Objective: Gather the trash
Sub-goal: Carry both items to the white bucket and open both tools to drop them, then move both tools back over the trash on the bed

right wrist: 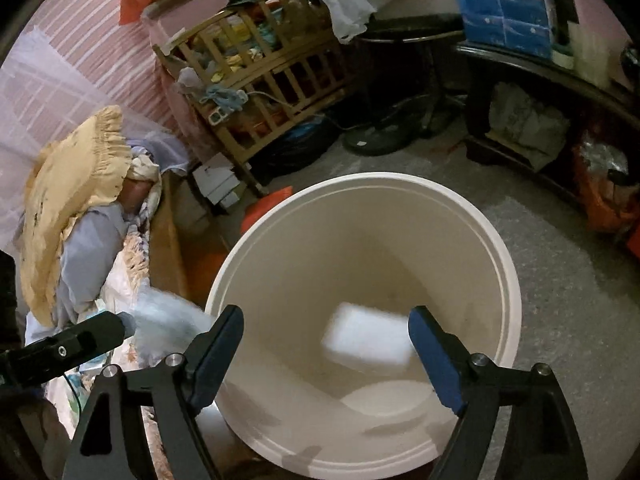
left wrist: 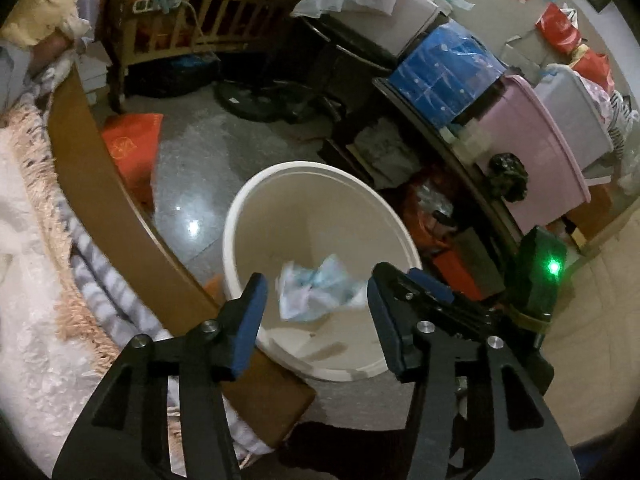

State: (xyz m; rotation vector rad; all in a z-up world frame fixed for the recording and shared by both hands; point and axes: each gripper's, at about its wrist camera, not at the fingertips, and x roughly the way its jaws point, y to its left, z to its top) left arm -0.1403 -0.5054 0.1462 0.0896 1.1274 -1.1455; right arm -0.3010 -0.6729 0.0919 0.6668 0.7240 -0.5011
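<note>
Drop step: both tongs, left gripper (left wrist: 316, 300) and right gripper (right wrist: 326, 350), gaping empty, are releasing wad (left wrist: 316, 294) and white slab (right wrist: 366, 338) into bucket (right wrist: 514, 280); next, seeking more trash.

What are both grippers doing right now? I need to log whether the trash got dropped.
Left gripper: open, crumpled paper loose between its fingers, over the white bucket.
Right gripper: open, white piece blurred inside the bucket.

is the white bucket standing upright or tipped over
Upright. The white bucket stands on the floor with its round mouth facing up, and both wrist views look down into it.
</note>
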